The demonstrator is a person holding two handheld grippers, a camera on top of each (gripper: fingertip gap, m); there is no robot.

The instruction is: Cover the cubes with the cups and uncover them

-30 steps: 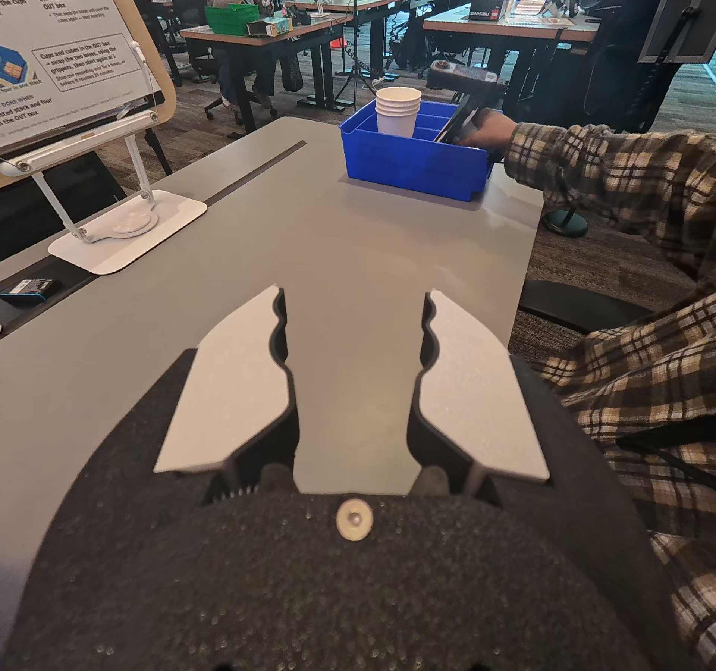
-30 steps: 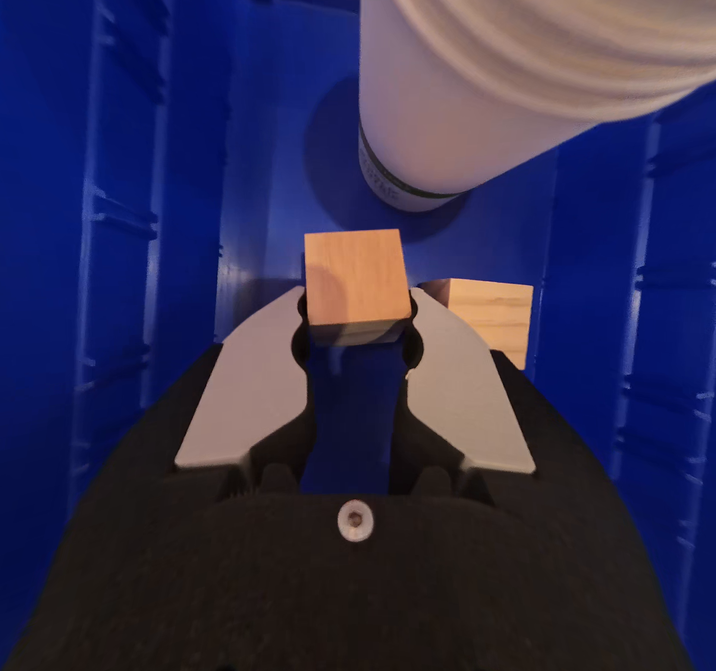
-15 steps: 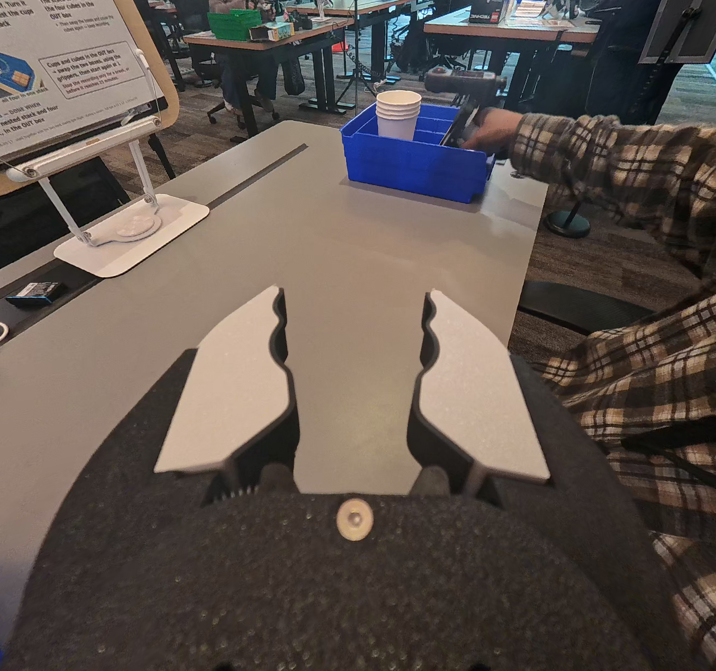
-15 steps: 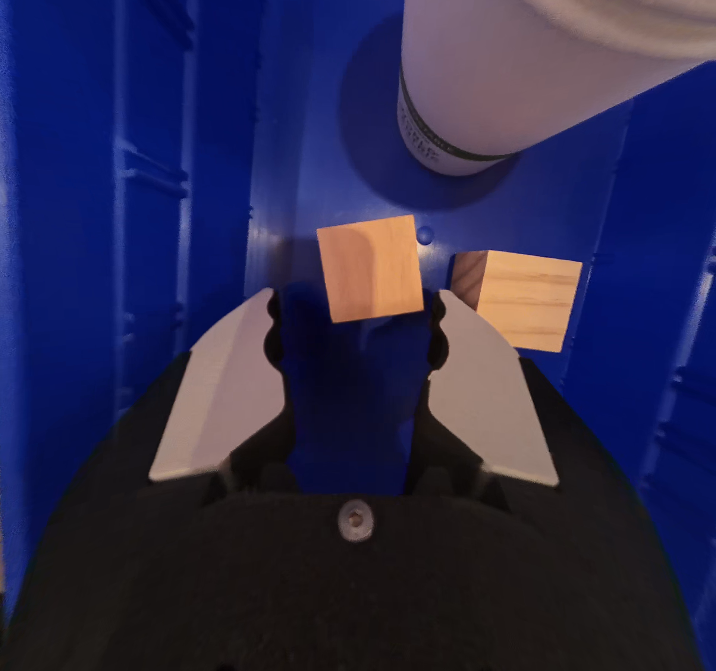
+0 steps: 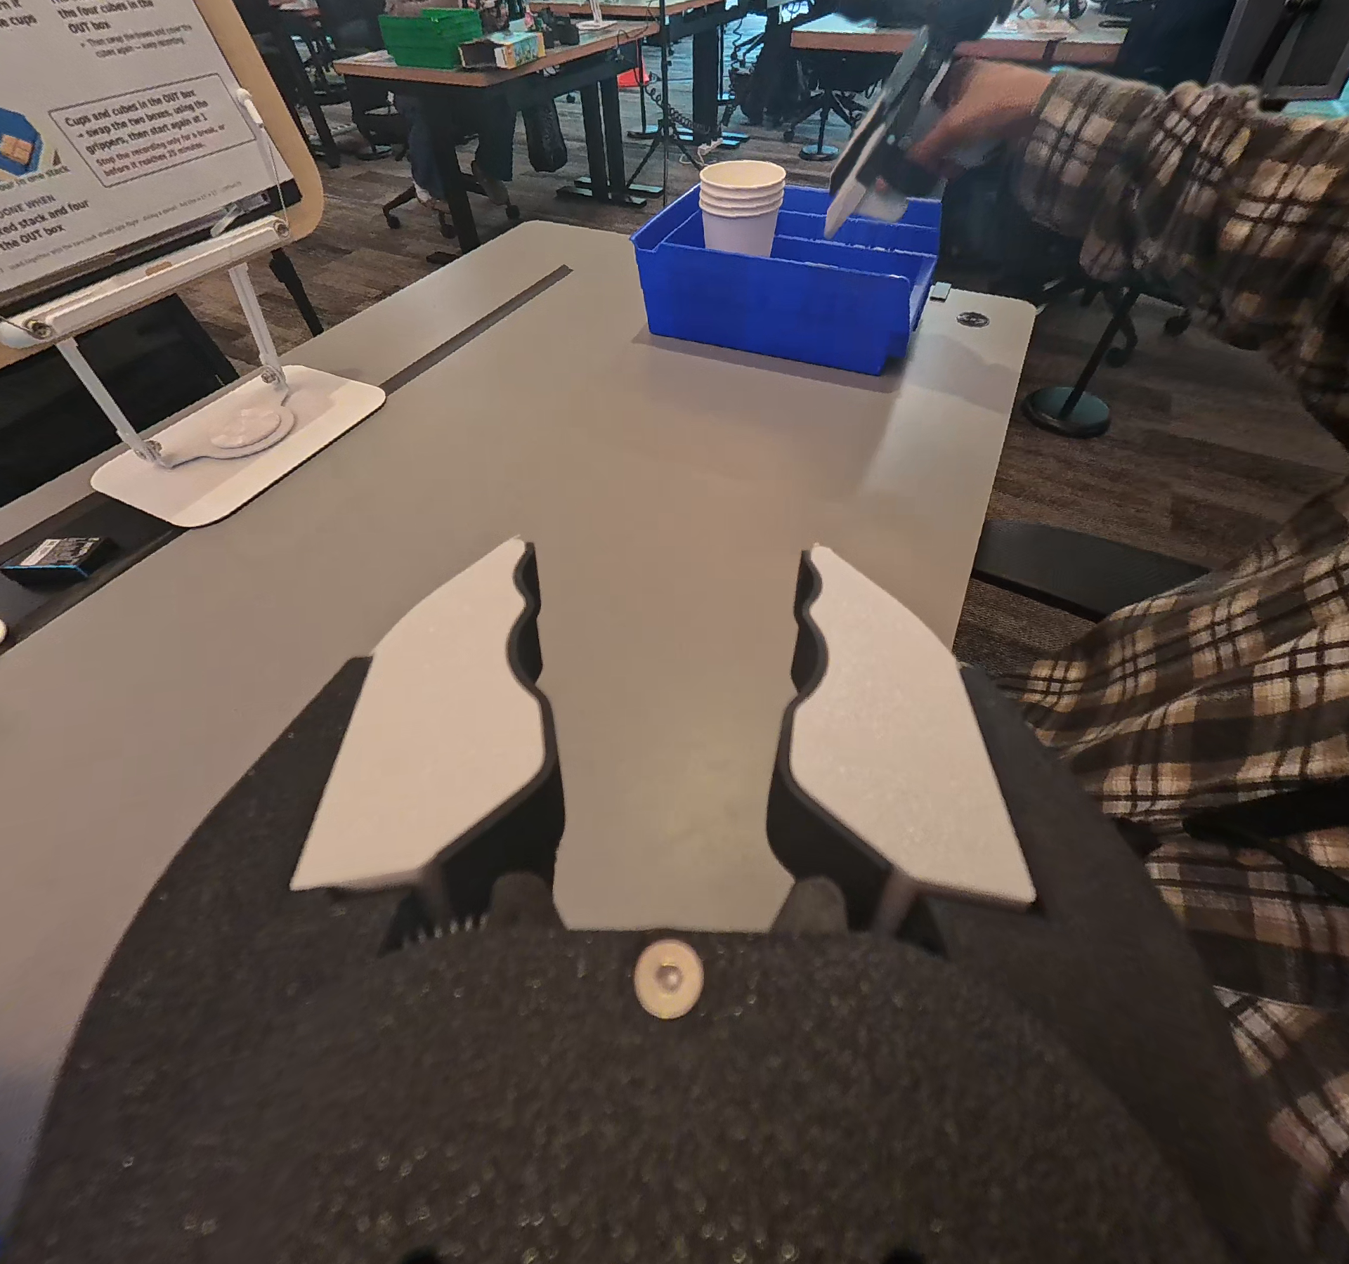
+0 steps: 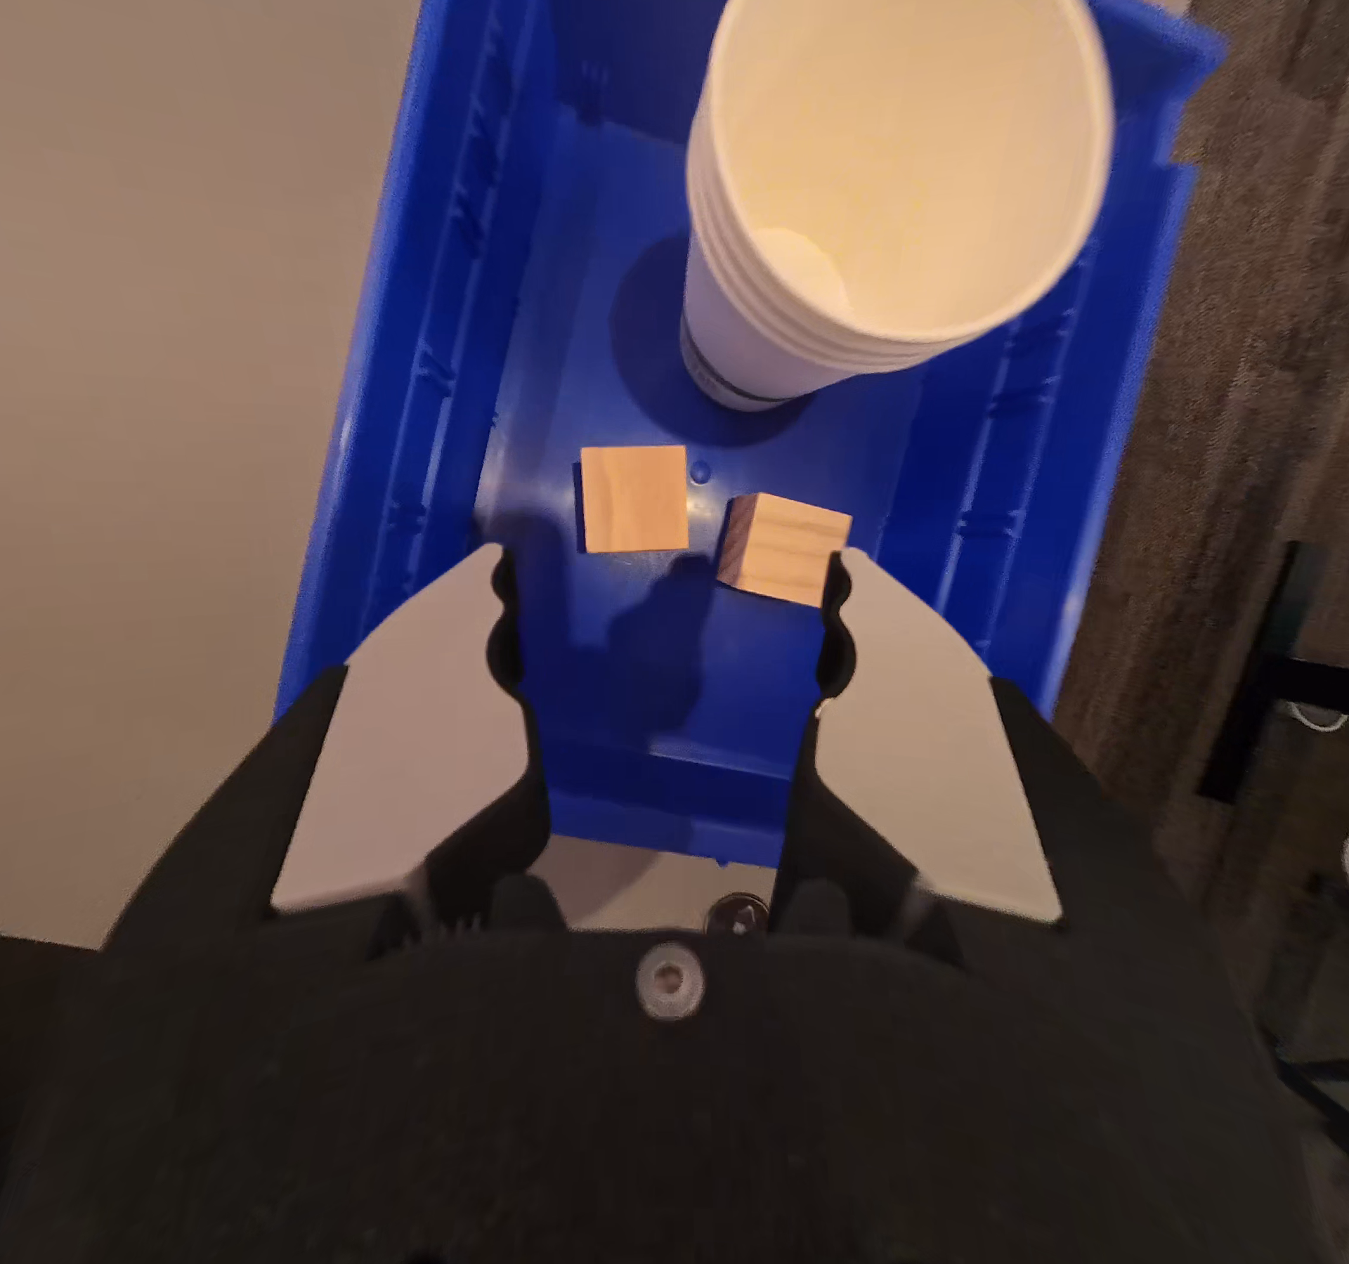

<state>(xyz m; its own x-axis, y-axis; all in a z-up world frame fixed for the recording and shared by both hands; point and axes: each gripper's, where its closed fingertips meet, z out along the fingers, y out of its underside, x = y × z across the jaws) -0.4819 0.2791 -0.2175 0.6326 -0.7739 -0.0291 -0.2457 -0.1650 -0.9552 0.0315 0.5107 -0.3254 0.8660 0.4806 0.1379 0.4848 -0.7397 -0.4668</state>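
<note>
Right wrist view: right gripper (image 6: 668, 565) spread wide, empty, above bin (image 6: 438, 382); two cubes (image 6: 633, 499) mid-frame. Left gripper (image 5: 666, 557) spread, empty.

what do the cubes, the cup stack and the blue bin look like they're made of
Cubes: bare wood, matte, grain lines visible. Cup stack: likely white paper, matte, thin rolled rims. Blue bin: moulded plastic, slightly glossy, ribbed walls.

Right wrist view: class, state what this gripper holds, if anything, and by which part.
Nothing. The right gripper is open above the blue bin; both wooden cubes lie free on its floor.
</note>
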